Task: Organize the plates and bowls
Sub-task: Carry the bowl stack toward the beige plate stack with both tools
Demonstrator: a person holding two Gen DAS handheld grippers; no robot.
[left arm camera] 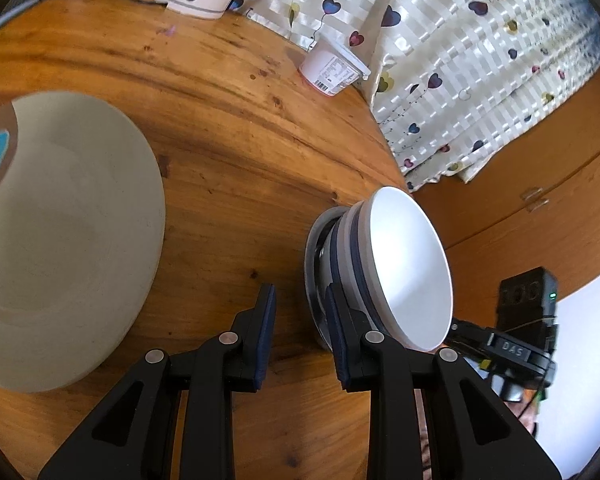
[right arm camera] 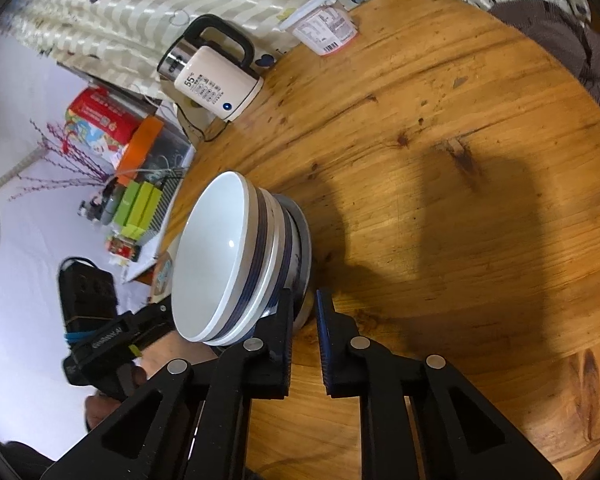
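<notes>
Flanking the bowl stack (left arm camera: pixel 384 264) from both sides: left gripper (left arm camera: pixel 302 334) spread, its right finger touching the stack's lower rim, nothing between the pads; right gripper (right arm camera: pixel 303 340) narrowly parted, left finger against the stack base, not pinching. Stack sits near the table (left arm camera: pixel 228 152) edge, nested to save room. Large plate (left arm camera: pixel 60 240) well apart to the left, likely the next piece to sort.

You are looking at a kettle (right arm camera: pixel 210 76) standing at the desk (right arm camera: pixel 440 160) edge, a tub (right arm camera: pixel 324 26) lying tipped nearby, and a heart-print curtain (left arm camera: pixel 460 60) hanging behind.
</notes>
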